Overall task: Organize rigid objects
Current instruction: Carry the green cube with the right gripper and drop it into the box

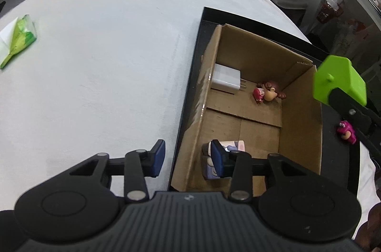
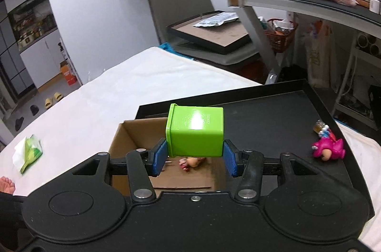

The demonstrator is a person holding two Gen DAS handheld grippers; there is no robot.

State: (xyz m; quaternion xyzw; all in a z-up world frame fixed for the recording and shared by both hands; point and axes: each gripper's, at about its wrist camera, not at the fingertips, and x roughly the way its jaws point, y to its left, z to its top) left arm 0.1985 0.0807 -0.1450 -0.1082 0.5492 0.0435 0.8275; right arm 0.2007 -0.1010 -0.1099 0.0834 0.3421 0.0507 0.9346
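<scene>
right gripper [image 2: 194,158] clamps green cup [image 2: 195,131] above cardboard box [image 2: 133,133].

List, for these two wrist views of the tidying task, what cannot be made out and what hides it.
- Pastel box, left wrist view: partly covered by the left gripper finger; its print is unreadable.
- Doll figure, right wrist view: mostly hidden under the green container held by the right gripper.
- Green container's opening: faces away in both views, contents unknown.
- Small item behind the pink toy: too small to identify.
</scene>
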